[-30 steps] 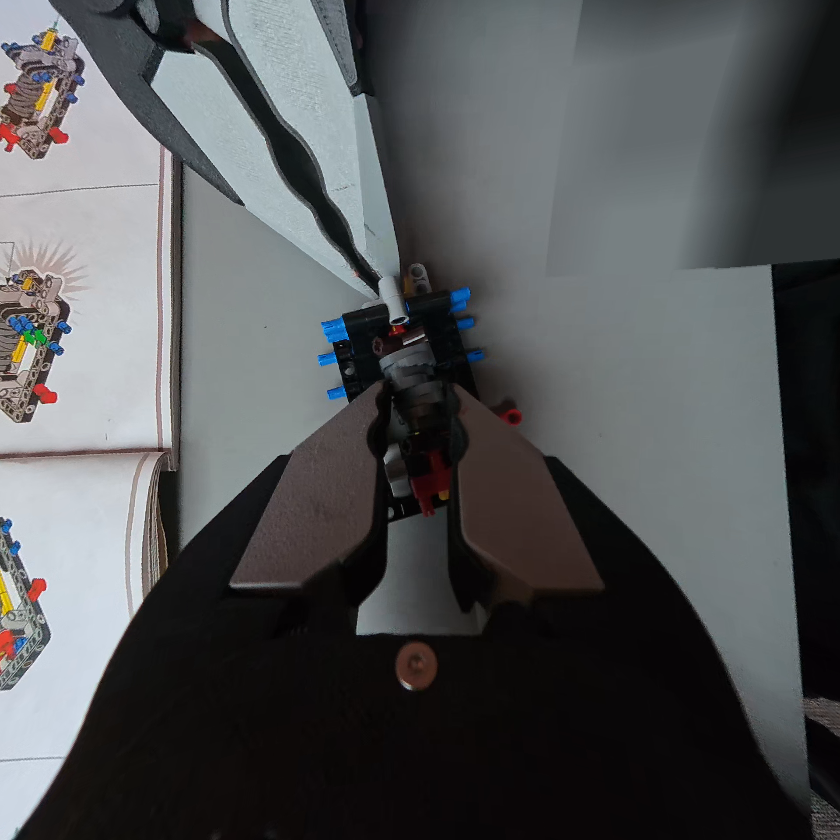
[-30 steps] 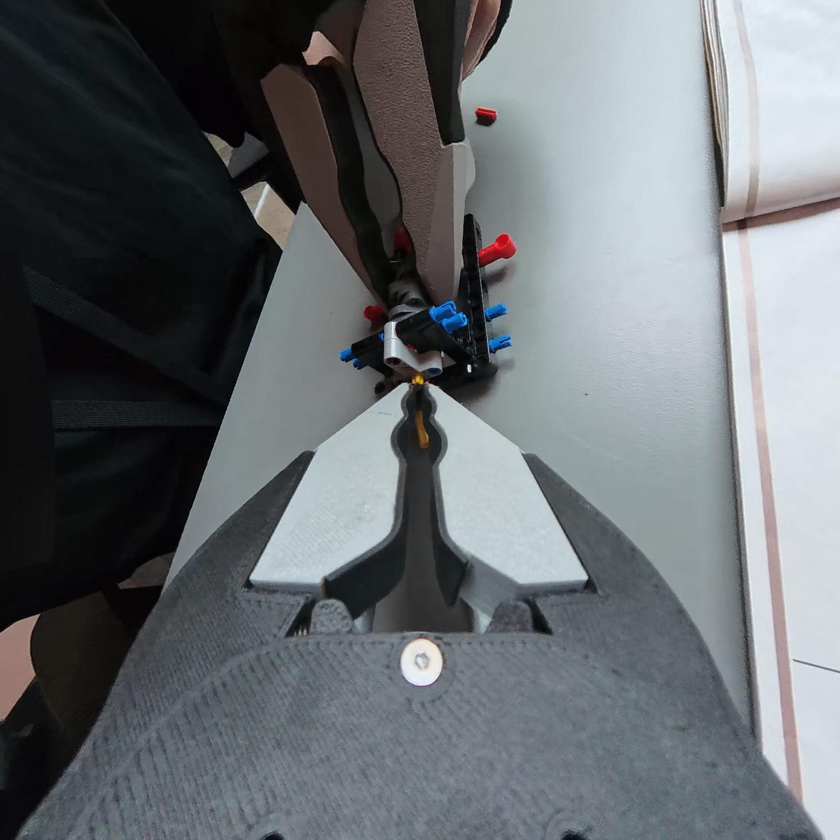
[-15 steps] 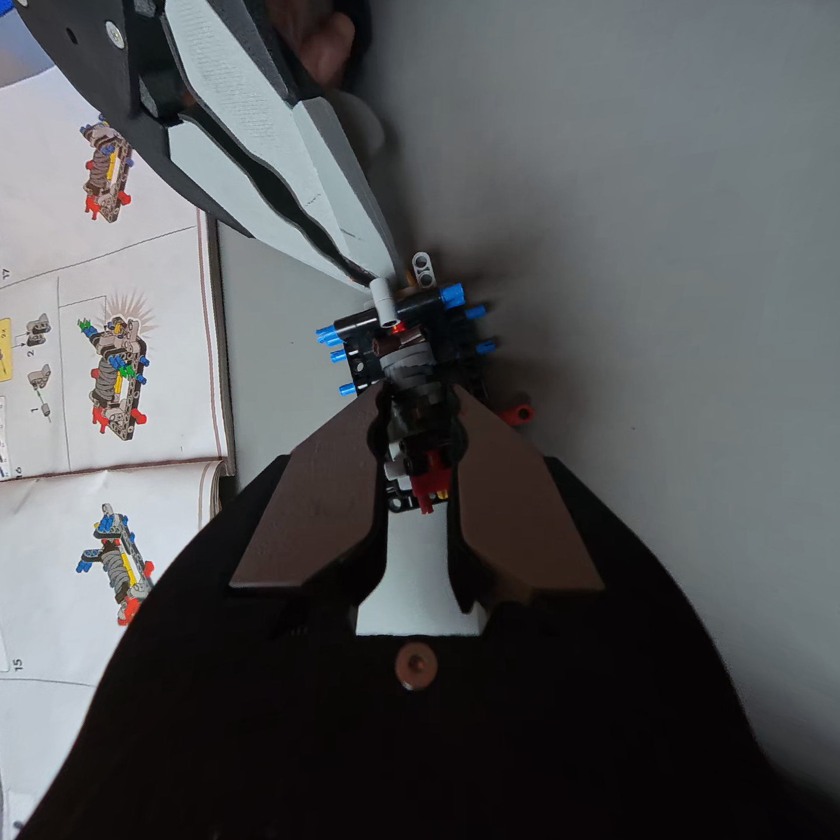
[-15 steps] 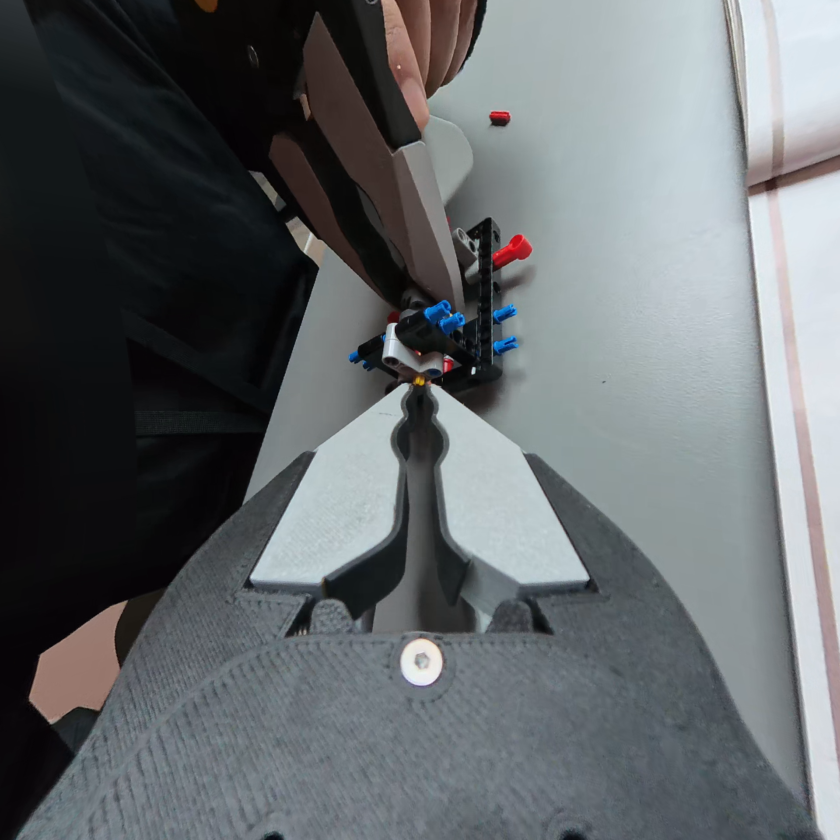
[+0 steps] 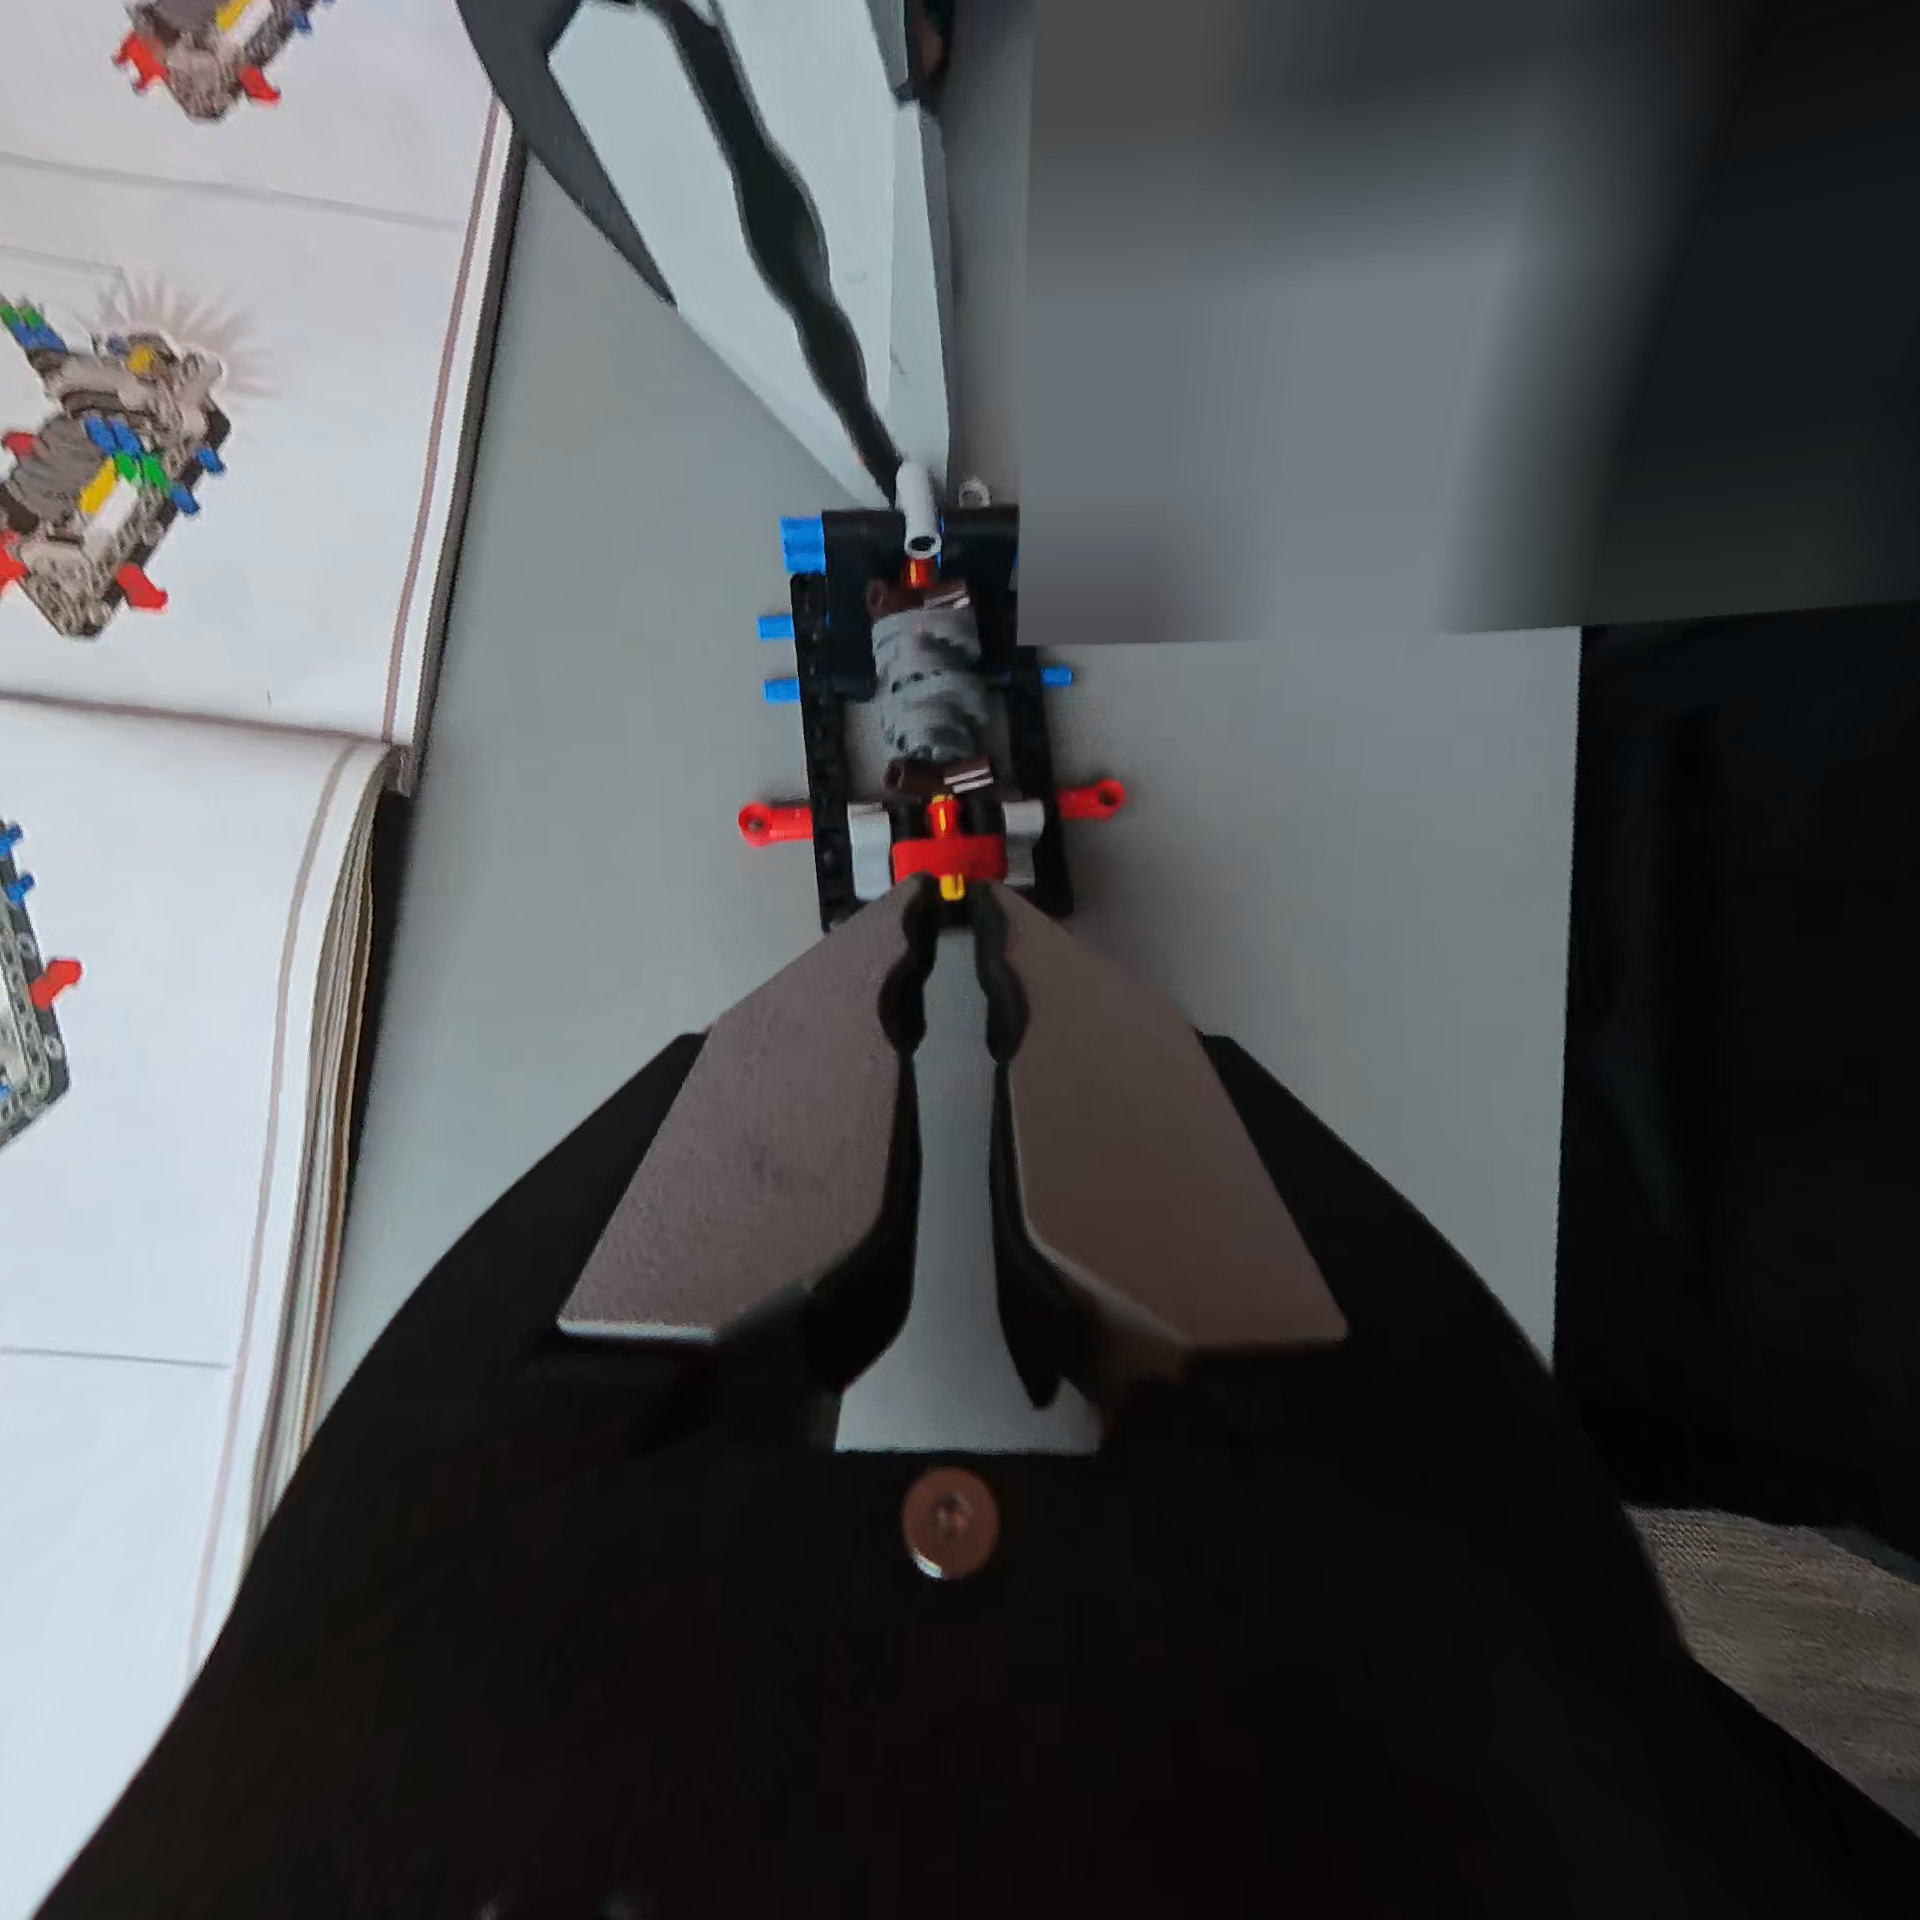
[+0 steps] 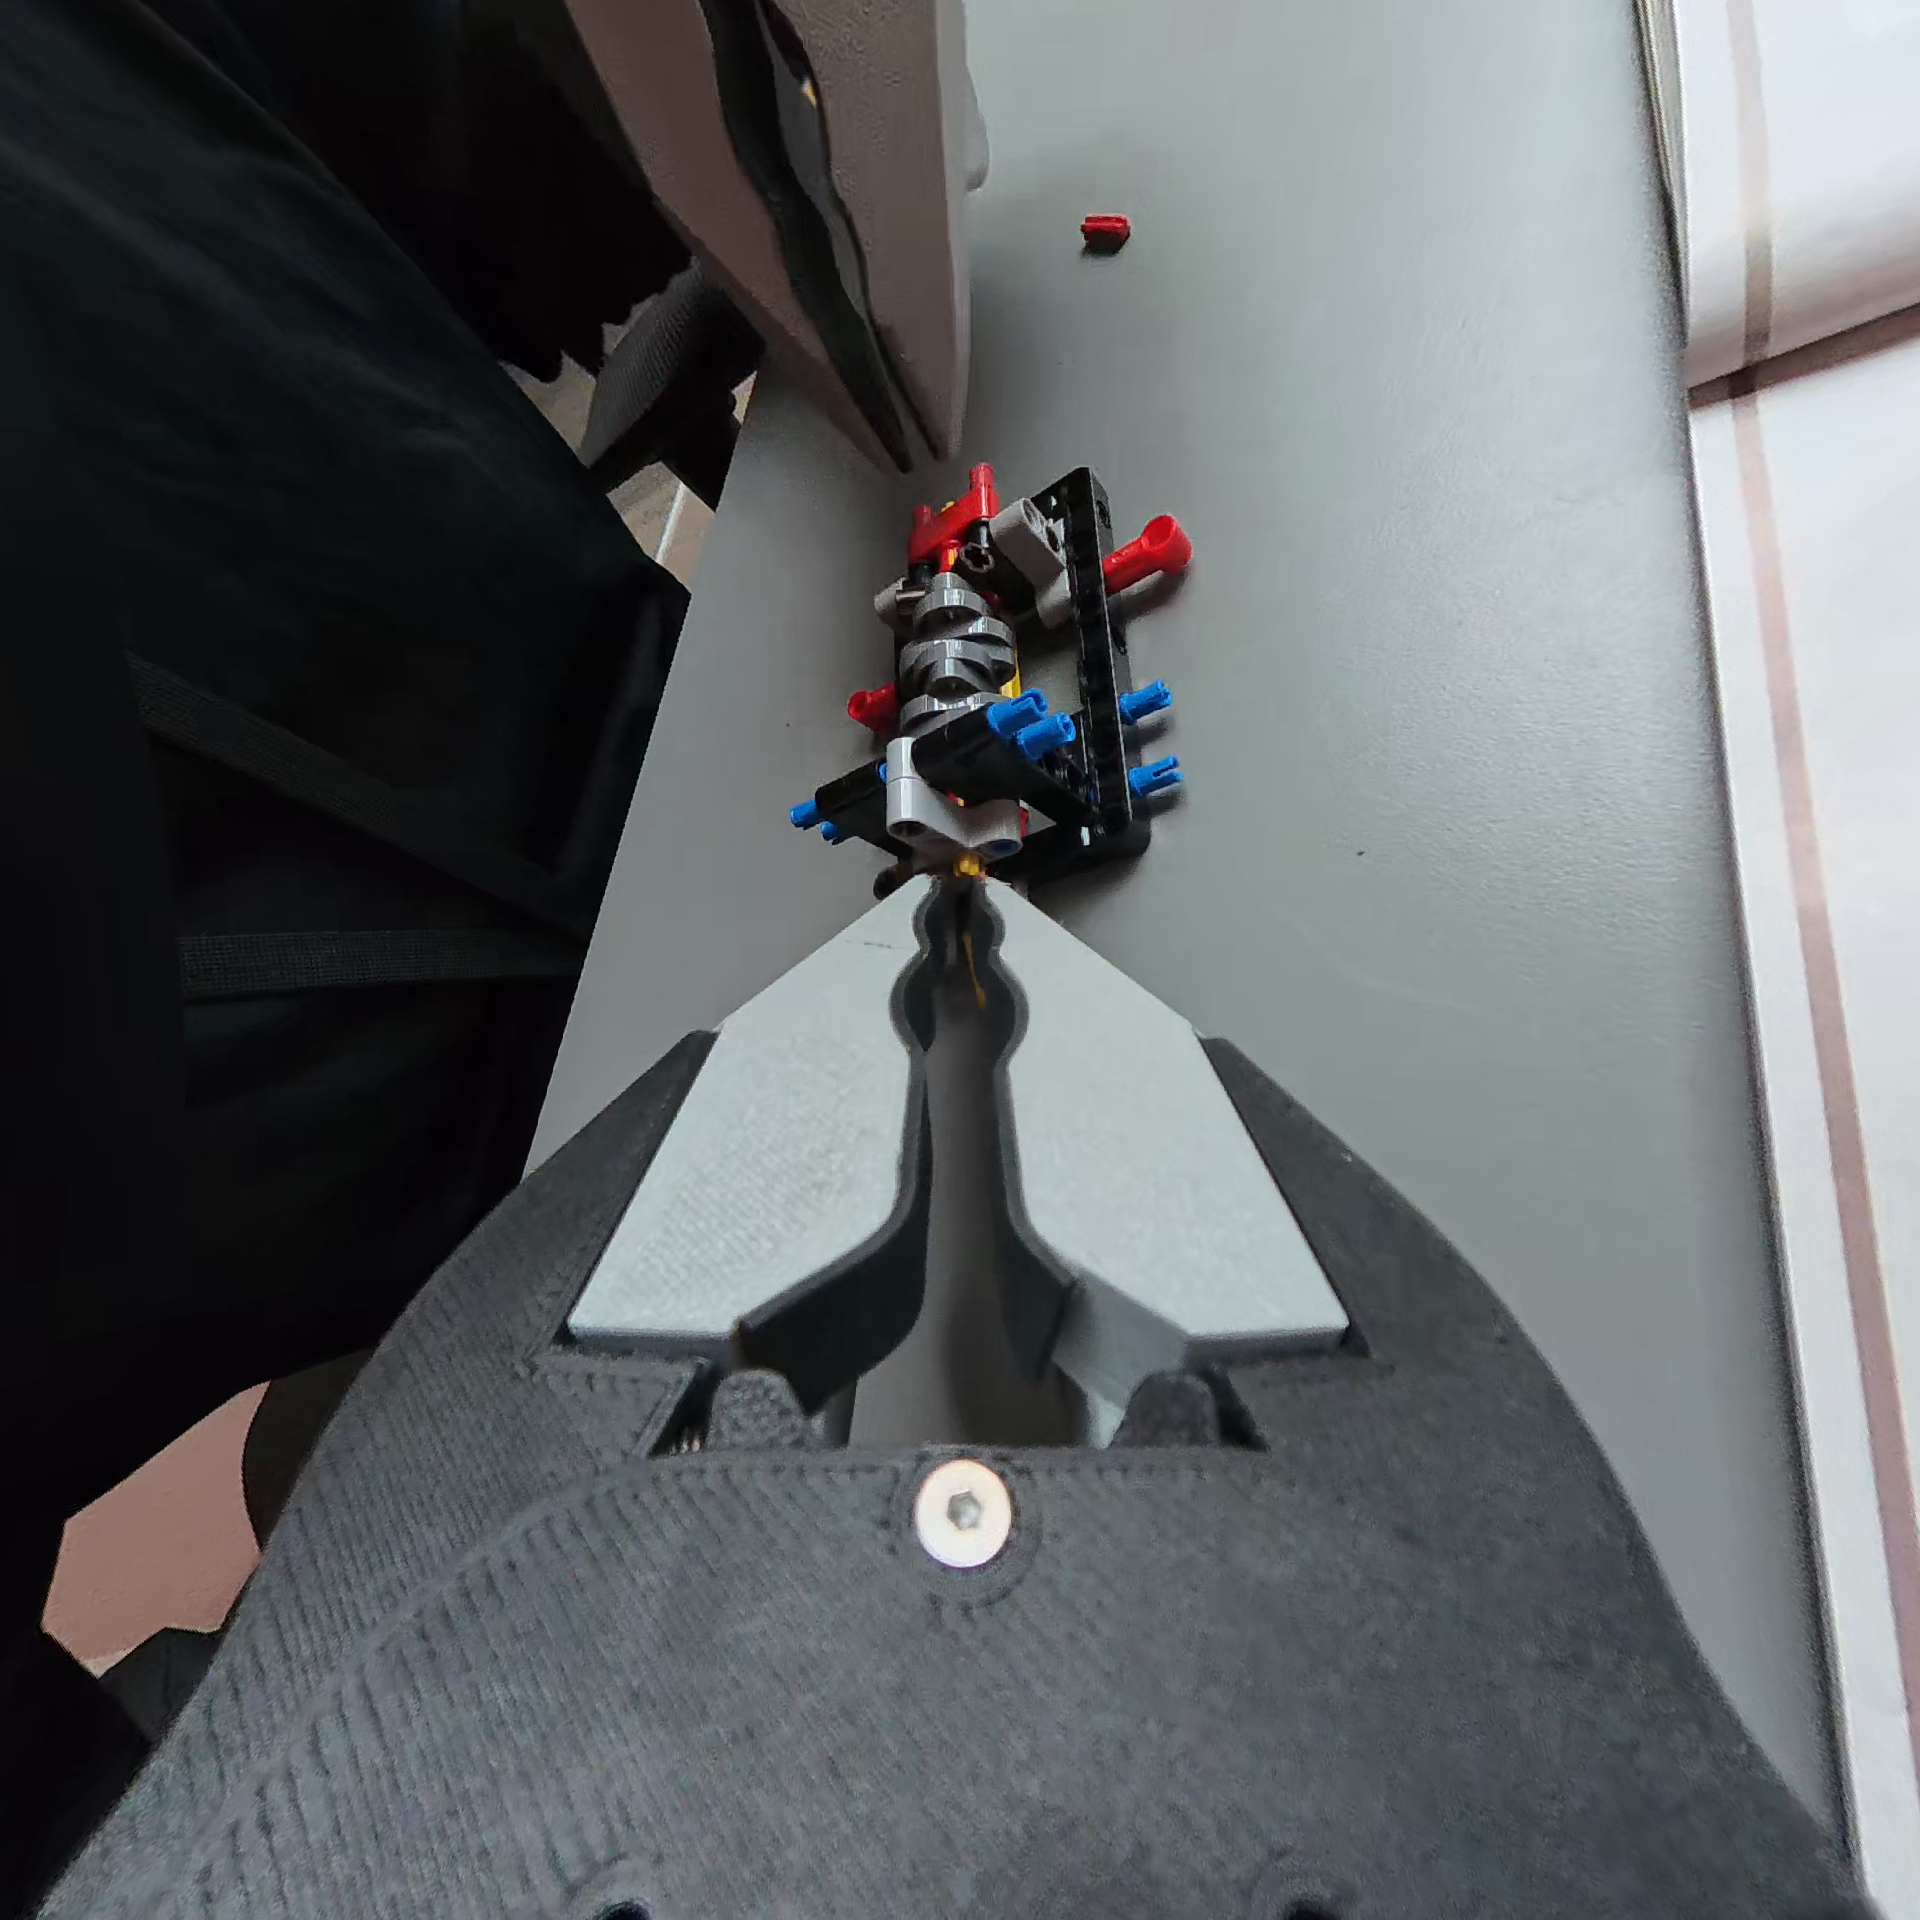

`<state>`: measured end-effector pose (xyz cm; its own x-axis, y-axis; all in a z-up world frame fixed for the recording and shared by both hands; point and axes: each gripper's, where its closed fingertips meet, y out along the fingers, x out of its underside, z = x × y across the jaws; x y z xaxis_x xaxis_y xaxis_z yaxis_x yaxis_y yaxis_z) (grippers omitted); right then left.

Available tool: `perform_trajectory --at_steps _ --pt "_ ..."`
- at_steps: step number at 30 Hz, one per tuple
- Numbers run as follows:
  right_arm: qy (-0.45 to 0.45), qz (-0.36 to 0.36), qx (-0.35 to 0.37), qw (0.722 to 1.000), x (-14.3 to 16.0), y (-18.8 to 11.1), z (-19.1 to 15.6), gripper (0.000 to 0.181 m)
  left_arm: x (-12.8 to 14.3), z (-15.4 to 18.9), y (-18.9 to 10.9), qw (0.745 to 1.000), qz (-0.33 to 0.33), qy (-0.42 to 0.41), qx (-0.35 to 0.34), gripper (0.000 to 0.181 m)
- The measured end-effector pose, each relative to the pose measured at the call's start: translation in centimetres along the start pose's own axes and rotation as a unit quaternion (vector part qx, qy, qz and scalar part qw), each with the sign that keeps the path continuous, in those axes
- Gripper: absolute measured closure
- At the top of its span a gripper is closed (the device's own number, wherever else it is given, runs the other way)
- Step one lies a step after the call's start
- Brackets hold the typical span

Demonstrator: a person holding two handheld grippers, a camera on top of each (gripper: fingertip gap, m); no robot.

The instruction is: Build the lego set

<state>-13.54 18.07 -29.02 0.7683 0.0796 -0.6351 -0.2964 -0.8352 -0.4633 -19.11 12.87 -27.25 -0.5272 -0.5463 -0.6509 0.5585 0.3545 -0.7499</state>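
Note:
The lego assembly (image 5: 925, 675) is a black frame around grey worm gears, with blue pins and red pieces. It rests on the grey table (image 5: 623, 727) and also shows in the right wrist view (image 6: 956, 665). My left gripper (image 5: 948, 899) has its jaws nearly together, empty, with the tips just short of the assembly's red end; it also shows in the right wrist view (image 6: 914, 457). My right gripper (image 6: 961, 888) is shut on a thin yellow axle (image 6: 975, 966) at the opposite end, by a light grey connector (image 6: 914, 800). It enters the left wrist view from above (image 5: 891, 473).
An open instruction booklet (image 5: 208, 520) lies along one side of the table and also shows in the right wrist view (image 6: 1818, 208). A loose small red piece (image 6: 1103, 231) lies beyond the assembly. The table edge (image 5: 1569, 935) and a person's dark clothing (image 6: 312, 623) are on the other side. The tips of one gripper are about 9 cm away from the tips of the other.
My left gripper has let go of the assembly, drawn back off it and narrowed its jaws. The assembly now lies flat. The right gripper stays shut at the far end.

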Motion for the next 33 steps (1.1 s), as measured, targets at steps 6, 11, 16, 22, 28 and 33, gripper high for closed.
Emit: perform_trajectory --at_steps 6,11,16,22,28,33 --pt "-0.003 0.002 0.001 1.000 0.0 0.0 -0.1 0.181 0.6 -0.1 0.5 1.000 0.001 -0.025 -0.002 0.176" --pt "-0.006 0.006 0.002 1.000 -0.1 -0.1 -0.1 0.181 0.4 -0.6 0.6 0.999 0.001 -0.048 -0.019 0.168" --pt "-0.002 0.016 0.001 1.000 -0.1 -0.5 -0.2 0.177 0.9 -0.6 0.6 0.990 0.023 -0.135 0.032 0.158" --pt "0.010 0.015 0.007 1.000 0.0 -0.4 0.1 0.181 -0.1 0.8 1.4 0.985 0.040 -0.149 0.073 0.139" --pt "0.038 0.031 0.002 0.999 -0.6 -0.7 0.5 0.179 0.3 0.5 2.1 0.995 0.018 -0.098 0.027 0.160" --pt "0.027 0.025 -0.001 0.999 -0.5 -0.6 0.4 0.181 0.3 0.5 2.1 0.994 0.022 -0.100 0.033 0.161"
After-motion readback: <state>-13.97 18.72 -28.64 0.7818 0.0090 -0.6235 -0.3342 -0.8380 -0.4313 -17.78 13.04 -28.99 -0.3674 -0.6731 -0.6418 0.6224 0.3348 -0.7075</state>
